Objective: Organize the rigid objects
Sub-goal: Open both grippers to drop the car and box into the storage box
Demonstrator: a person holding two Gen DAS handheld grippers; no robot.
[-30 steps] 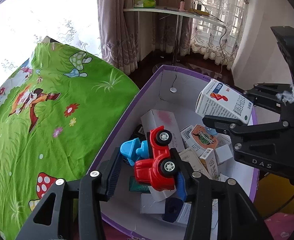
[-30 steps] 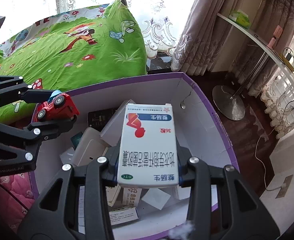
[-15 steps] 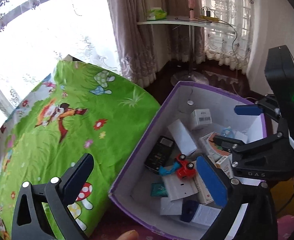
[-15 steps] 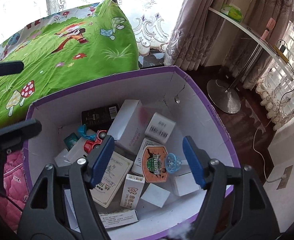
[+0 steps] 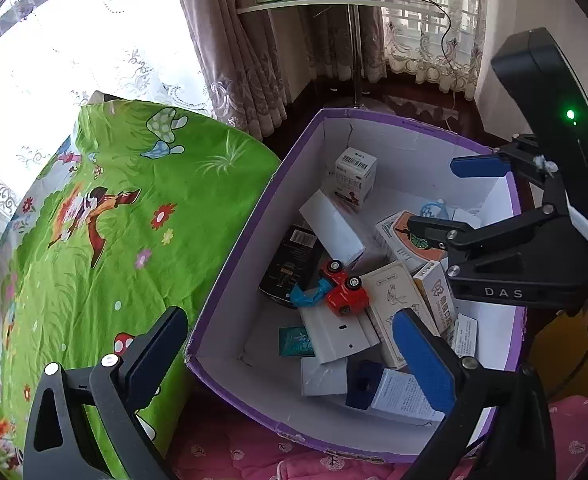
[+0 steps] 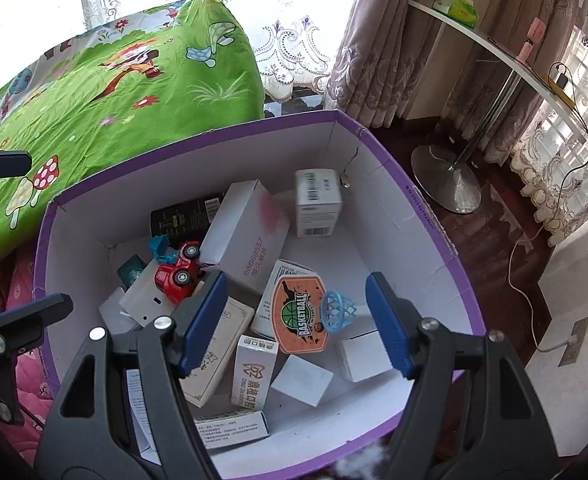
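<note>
Hovering over a purple box (image 6: 434, 216) of sorted items, both tools spread wide and holding nothing.

The left tool (image 5: 289, 356) hangs above the near left corner of the box, one finger over the green bedspread (image 5: 105, 220), the other over the box. The right tool (image 6: 296, 320) points down into the middle. Inside lie a red toy truck (image 6: 177, 276) on its side, touching a long white carton (image 6: 249, 236), a small barcode carton (image 6: 318, 204) near the far wall, and a toy basketball hoop (image 6: 306, 312). To do the step well, lift straight up so the fingers miss the walls, then look for anything left outside.
</note>
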